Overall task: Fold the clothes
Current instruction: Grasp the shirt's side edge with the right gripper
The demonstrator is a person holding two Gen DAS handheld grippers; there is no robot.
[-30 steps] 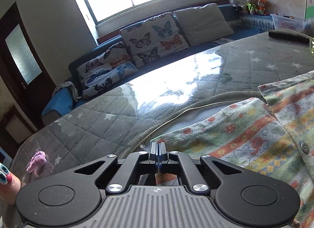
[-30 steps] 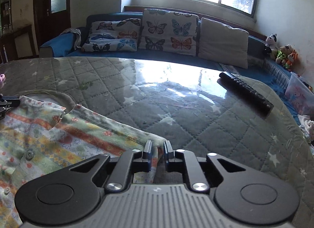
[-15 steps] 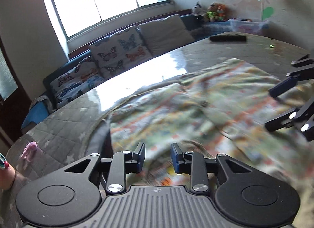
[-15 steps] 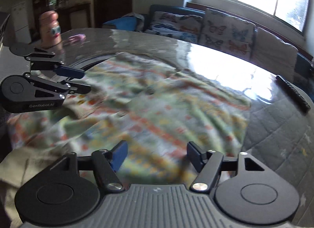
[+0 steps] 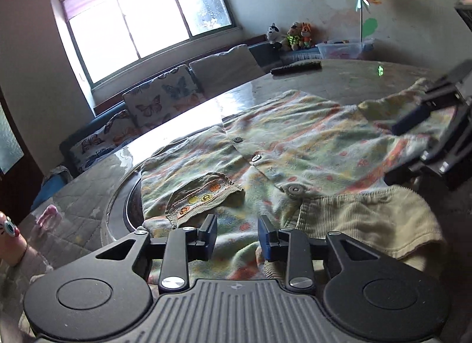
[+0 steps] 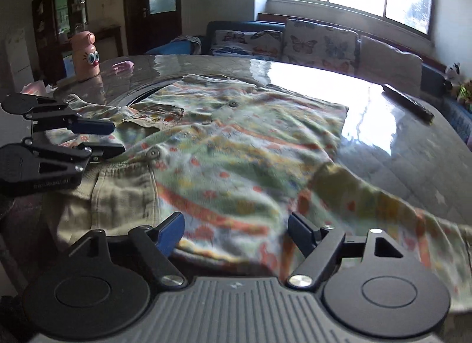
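A child's patterned button-up shirt [image 5: 295, 136] in green, yellow and orange lies spread on the table, front up, with its pale ribbed collar [image 5: 362, 219] nearest me. It also shows in the right wrist view [image 6: 236, 148]. My left gripper [image 5: 237, 236] is open and empty, just above the shirt near the collar and a small chest pocket [image 5: 203, 198]. My right gripper [image 6: 236, 232] is open wide and empty, above the shirt's near side. Each gripper shows at the edge of the other's view: the right [image 5: 427, 124], the left [image 6: 97, 136].
The table has a grey quilted star cover [image 6: 413, 148] under glass. A black remote [image 6: 408, 102] lies at the far right. A pink bottle with eyes [image 6: 85, 55] and a small pink item [image 6: 122, 66] stand at the far left. A sofa with butterfly cushions [image 5: 165, 98] runs behind.
Both grippers let go of the shirt's far corners, opened and pulled back toward the near side. The shirt now lies spread flat.
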